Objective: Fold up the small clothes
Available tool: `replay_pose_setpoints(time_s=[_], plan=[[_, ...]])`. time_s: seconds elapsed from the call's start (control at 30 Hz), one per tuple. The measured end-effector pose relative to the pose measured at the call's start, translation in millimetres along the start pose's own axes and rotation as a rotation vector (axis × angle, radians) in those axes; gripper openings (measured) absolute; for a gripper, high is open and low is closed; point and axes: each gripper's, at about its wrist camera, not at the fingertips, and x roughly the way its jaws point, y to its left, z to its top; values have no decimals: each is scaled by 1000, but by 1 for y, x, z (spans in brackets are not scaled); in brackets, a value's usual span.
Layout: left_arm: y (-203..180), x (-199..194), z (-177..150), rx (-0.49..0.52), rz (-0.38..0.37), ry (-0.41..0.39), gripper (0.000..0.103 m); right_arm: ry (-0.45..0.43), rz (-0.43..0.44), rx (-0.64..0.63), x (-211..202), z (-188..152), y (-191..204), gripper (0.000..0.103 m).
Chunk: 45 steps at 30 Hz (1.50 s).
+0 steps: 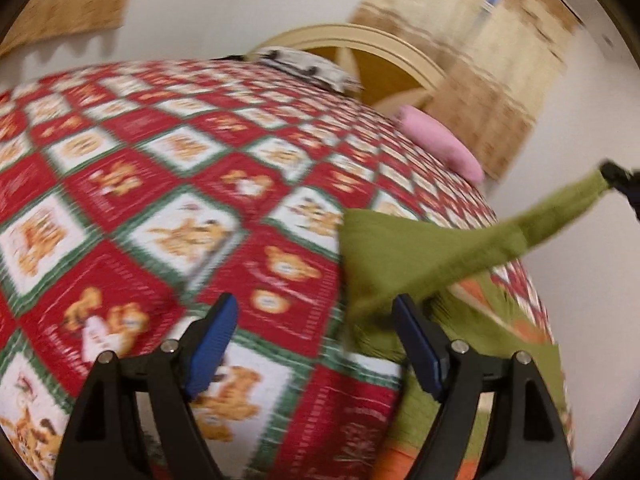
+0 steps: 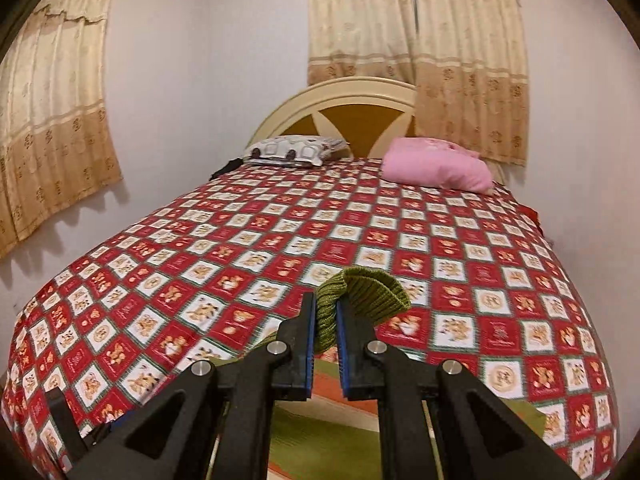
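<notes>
left wrist view: the left tool [image 1: 314, 320] fills the bottom of the frame, its 2 blue-padded fingers [image 1: 212, 350] standing wide apart with nothing pressed between them. under the gap lies the bedspread [image 1: 168, 208], a blurred check of red and white squares with orange bear figures. the green knit garment [image 1: 404, 256] sits at lower right of the frame, its bulk on the bed just beside and partly behind the right-hand finger. 1 sleeve of it stretches up toward the right edge, where the dark tip of the right tool [image 1: 618, 178] pinches its end above the bed. orange and green stripes show on the cloth at the bottom right. a pink pillow [image 1: 440, 140] lies at upper right on the bed, with a cream headboard [image 1: 360, 40] and a patterned pillow [image 1: 304, 66] at top centre.

right wrist view: the right tool [image 2: 325, 320] rises from the bottom centre, its fingers nearly together and clamped on the ribbed cuff of the green garment, which loops above the tips in mid frame. the striped part of the garment hangs below the tool at bottom centre. part of the left tool shows at the lower left edge. beige curtains [image 2: 420, 20] hang at top and left.
</notes>
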Motion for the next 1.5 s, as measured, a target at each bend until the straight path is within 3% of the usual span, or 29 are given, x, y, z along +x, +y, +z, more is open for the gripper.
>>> replay_pose_setpoints(time_s=[0.13,0.27,0.37,0.47,0.7,0.87,1.0,1.17,1.23,1.3,1.33,1.4,1.5], plan=[[-27,8,-3,144,19,35,91,4,-18,14,-6,-5,-18,9],[-43,28,-9,247,148,112,94,-8,-30,28,-15,-9,-33,9],[-27,40,-7,178,202,179,93,-38,-61,38,-33,-18,-49,9],[-18,33,-6,120,160,160,95,-21,-85,49,-39,-35,-69,9],[-27,35,-10,165,171,176,102,144,-217,93,-18,-120,-130,9],[-31,37,-11,188,182,184,102,313,-177,224,-2,-190,-168,10],[-31,39,-9,181,179,186,102,404,-159,243,-16,-225,-173,30],[-31,39,-10,183,183,187,102,383,-165,261,-43,-224,-183,31],[-30,38,-10,183,184,186,102,320,-137,330,-51,-211,-193,37],[-29,38,-9,179,183,185,102,270,-94,423,-46,-198,-203,53],[-29,38,-9,179,183,185,102,269,-76,449,-40,-194,-205,53],[-28,38,-9,178,184,183,102,330,-43,477,-11,-191,-207,53],[-28,38,-9,180,185,185,102,462,-86,435,34,-201,-197,51]])
